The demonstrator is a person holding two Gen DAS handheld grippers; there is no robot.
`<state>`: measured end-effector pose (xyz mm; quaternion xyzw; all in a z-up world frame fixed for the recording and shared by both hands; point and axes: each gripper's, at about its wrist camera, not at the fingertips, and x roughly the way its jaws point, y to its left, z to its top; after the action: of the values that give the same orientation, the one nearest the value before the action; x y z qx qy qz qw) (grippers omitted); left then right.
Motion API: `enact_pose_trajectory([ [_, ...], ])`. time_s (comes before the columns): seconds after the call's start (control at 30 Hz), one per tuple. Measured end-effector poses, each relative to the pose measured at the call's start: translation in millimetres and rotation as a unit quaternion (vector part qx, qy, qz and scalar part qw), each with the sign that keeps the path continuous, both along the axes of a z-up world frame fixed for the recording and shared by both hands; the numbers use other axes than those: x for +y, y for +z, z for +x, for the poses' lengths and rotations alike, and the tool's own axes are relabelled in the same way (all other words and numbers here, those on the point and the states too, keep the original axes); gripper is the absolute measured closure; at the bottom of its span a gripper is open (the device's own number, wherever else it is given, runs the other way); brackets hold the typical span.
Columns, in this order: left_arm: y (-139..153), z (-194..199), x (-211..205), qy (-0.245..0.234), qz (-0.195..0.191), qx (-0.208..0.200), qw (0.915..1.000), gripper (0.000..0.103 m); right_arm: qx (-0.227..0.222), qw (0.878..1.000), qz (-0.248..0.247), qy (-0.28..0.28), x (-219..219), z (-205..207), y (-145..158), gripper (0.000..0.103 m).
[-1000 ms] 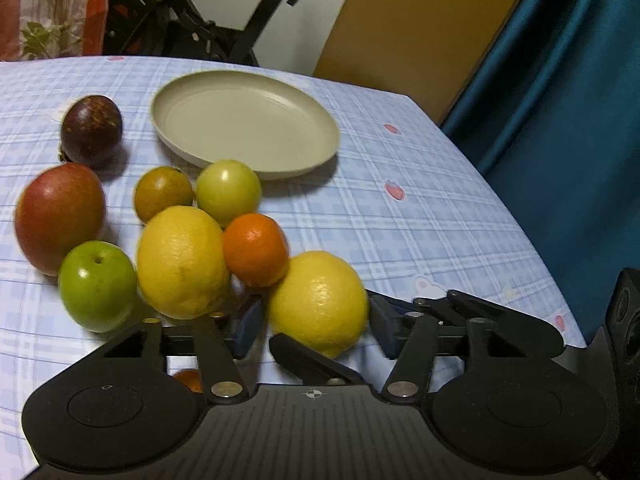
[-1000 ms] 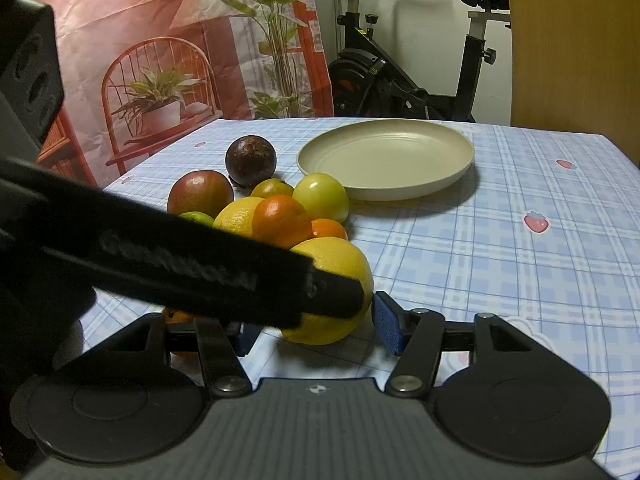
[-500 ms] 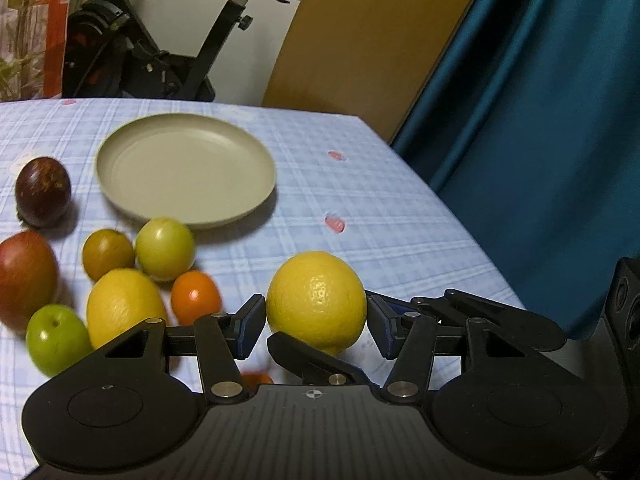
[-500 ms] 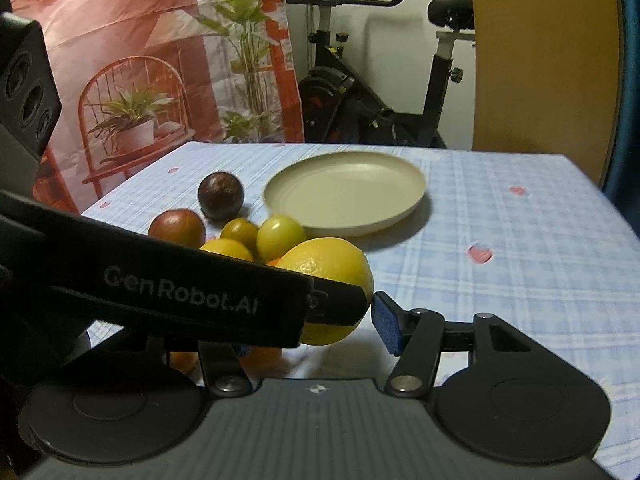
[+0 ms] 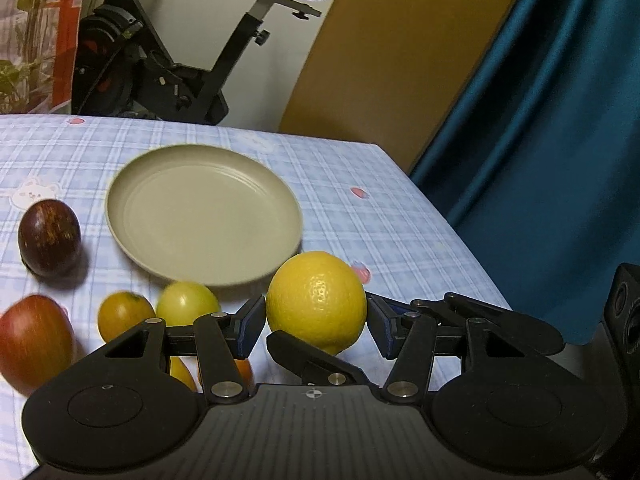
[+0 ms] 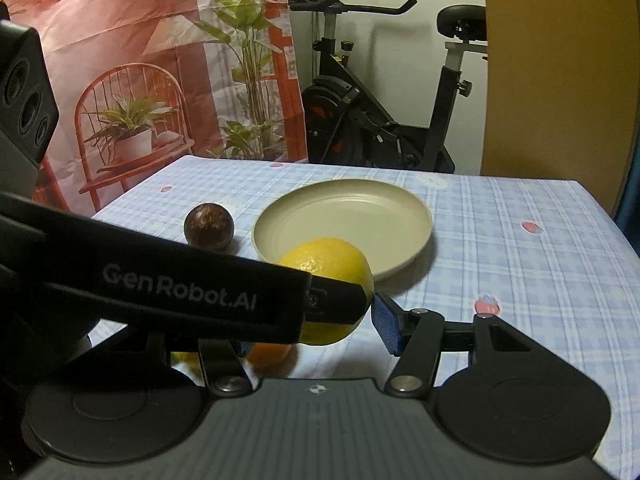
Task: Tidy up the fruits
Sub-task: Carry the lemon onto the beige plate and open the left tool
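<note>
Between my left fingers [image 5: 316, 322] sits the big yellow lemon [image 5: 316, 300], pinched from both sides and held clear above the checked counter [image 5: 400, 236]. Just beyond it lies the beige plate [image 5: 204, 216], with nothing on it. Off to my left wait the dark purple fruit [image 5: 49, 236], the red mango [image 5: 34, 344] and two small yellow-green fruits. My right fingers [image 6: 308, 328] hang wide apart, gripping nothing, close behind the lemon.

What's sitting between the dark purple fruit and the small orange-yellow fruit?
Nothing: in the left wrist view only bare checked tablecloth lies between the dark purple fruit and the small orange-yellow fruit.
</note>
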<state>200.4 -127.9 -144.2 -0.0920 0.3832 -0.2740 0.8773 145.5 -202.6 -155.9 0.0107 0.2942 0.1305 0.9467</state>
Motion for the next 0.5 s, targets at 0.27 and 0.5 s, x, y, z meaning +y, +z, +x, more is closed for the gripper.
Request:
enact_pose_trajectory([
  [0.27,-5.7,36.1,9.1,0.022,-0.008,0.01,0.9997,0.045,-0.001,1.0,-0.007,0.019,7.1,40.7,-4.1,0.043],
  [0.5,-15.0,65.3,10.3,0.039,-0.001,0.012,0.9992,0.045,0.004,0.999,-0.018,0.03,13.1,73.7,-10.5,0.043],
])
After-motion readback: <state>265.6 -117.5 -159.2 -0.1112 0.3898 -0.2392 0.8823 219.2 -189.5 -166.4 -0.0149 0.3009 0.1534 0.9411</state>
